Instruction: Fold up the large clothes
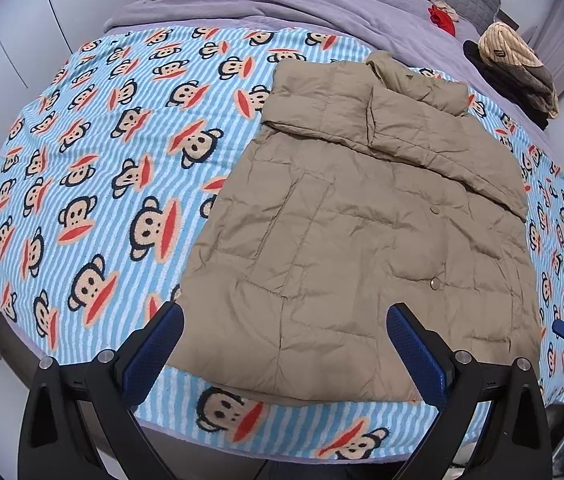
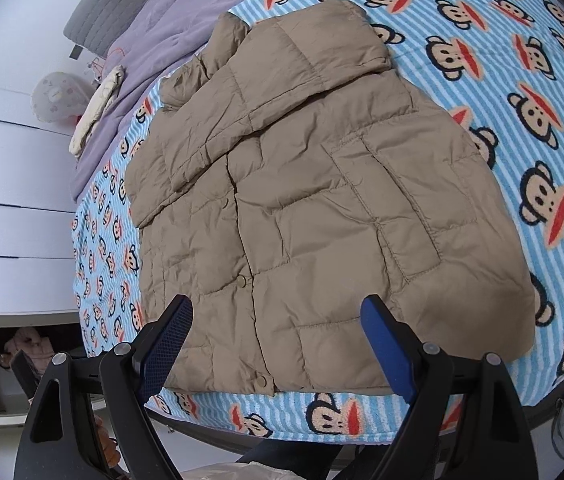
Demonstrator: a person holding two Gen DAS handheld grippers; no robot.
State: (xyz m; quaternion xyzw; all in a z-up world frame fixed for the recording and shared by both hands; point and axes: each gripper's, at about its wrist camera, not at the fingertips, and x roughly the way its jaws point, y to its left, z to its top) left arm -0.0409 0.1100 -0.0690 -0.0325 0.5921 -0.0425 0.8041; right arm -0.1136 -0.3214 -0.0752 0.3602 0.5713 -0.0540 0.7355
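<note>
Bed under a blue-striped monkey-print blanket point(image 1: 94, 168), a lilac quilt point(image 1: 242, 8) beyond, white cabinets point(image 2: 6, 200) alongside. Tan quilted puffer jacket point(image 1: 362, 220) is lying flat on the blanket, sleeves folded across, collar pointing towards the quilt, hem nearest. Left gripper point(image 1: 284, 354) and right gripper point(image 2: 276, 344) are hovering wide apart, holding nothing.
</note>
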